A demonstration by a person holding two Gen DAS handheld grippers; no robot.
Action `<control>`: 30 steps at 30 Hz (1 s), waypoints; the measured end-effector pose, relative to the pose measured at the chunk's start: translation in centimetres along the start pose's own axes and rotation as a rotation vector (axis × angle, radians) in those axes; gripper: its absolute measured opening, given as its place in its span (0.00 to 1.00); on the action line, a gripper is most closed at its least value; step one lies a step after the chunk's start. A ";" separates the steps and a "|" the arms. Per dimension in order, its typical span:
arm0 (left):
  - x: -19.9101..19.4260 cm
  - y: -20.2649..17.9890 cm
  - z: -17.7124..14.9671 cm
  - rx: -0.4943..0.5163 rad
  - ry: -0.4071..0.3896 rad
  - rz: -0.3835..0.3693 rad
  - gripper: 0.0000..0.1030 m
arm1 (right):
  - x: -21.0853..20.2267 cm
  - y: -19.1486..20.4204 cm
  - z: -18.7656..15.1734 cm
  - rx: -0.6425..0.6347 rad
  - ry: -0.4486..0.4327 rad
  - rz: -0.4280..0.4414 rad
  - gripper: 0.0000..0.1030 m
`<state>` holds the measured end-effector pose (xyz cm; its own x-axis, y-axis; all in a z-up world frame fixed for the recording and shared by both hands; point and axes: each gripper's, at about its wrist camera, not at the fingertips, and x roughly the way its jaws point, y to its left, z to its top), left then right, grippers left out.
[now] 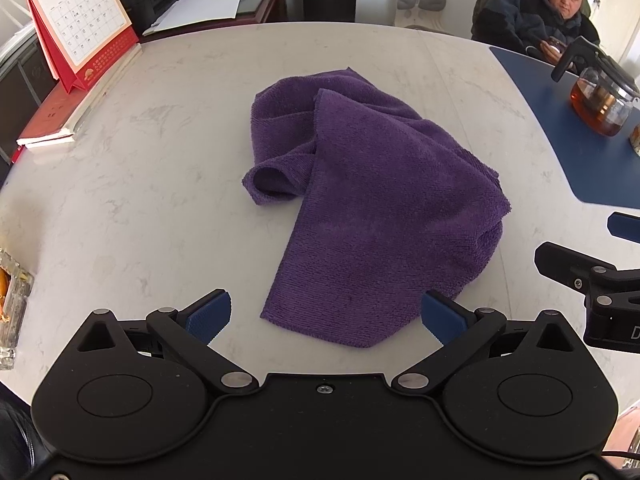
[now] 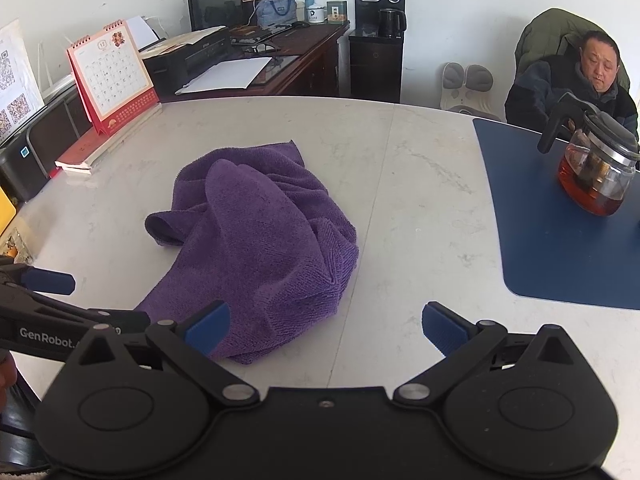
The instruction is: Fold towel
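A purple towel (image 1: 360,184) lies crumpled in a loose heap mid-surface (image 1: 140,184), not folded flat. The left claw (image 1: 326,318) and right claw (image 2: 326,330) hover at its near edge, both spread wide and holding nothing. Flattening and folding remain.

The left gripper (image 1: 326,316) hovers low with its jaws spread wide and nothing between its blue pads (image 1: 209,316). The right gripper (image 2: 326,326) sits beside it, level, jaws equally wide and empty.
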<state>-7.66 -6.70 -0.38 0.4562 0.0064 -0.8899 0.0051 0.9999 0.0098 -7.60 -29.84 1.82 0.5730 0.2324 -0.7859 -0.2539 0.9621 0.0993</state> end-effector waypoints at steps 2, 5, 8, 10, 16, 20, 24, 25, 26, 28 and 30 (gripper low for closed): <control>0.0 0.0 0.0 0.001 0.001 0.001 1.00 | 0.0 0.0 0.0 0.000 0.000 0.000 1.00; 0.1 0.0 0.0 0.002 0.002 0.002 1.00 | 0.0 -0.1 -0.1 0.001 0.000 0.000 1.00; 0.2 0.1 0.0 0.002 0.004 0.003 1.00 | 0.0 -0.1 -0.1 0.002 0.001 -0.001 1.00; 0.2 0.1 0.0 0.000 0.006 0.003 1.00 | 0.1 -0.1 0.0 0.002 0.002 -0.001 1.00; 0.4 0.2 0.0 0.001 0.010 0.005 1.00 | 0.2 0.0 0.0 -0.004 0.008 0.003 1.00; 0.7 0.3 0.1 -0.003 0.015 0.005 1.00 | 0.4 0.0 0.1 -0.005 0.011 0.000 1.00; 1.0 0.6 0.1 -0.007 0.020 -0.005 1.00 | 0.7 -0.1 0.2 -0.004 0.019 -0.001 1.00; 1.0 1.0 0.3 -0.016 0.015 -0.010 1.00 | 0.9 -0.1 0.2 -0.003 0.022 -0.002 1.00; 1.1 1.4 0.4 -0.025 0.011 -0.015 1.00 | 1.0 -0.2 0.2 0.000 0.025 -0.002 1.00; 1.2 2.3 0.7 -0.042 0.002 -0.024 1.00 | 1.3 -0.4 0.2 0.008 0.031 -0.003 1.00; 1.3 3.1 1.0 -0.060 -0.007 -0.034 1.00 | 1.5 -0.6 0.5 0.013 0.027 -0.005 1.00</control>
<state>-6.14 -3.60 -1.00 0.4626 -0.0271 -0.8862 -0.0324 0.9983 -0.0475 -6.19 -29.95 0.89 0.5527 0.2236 -0.8028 -0.2405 0.9651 0.1033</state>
